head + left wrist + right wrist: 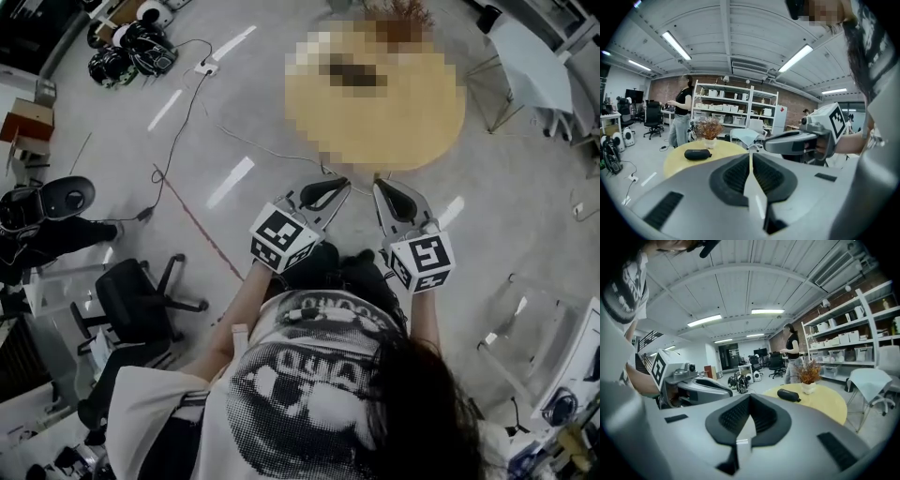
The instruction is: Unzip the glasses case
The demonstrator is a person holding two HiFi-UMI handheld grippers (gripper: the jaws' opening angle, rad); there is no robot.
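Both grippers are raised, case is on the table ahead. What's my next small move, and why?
Probably carry both grippers forward to the glasses case: it lies on the table beside the potted plant, well beyond the left gripper and right gripper, both shut and empty.

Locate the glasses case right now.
In the left gripper view, the black glasses case lies at picture left on the round yellow table, just in front of the potted dried plant.

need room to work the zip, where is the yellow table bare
Bare: the wide stretch of the yellow table between the glasses case, the plant pot and the near rim. It is crowded only toward the far side, where case and pot sit close together.
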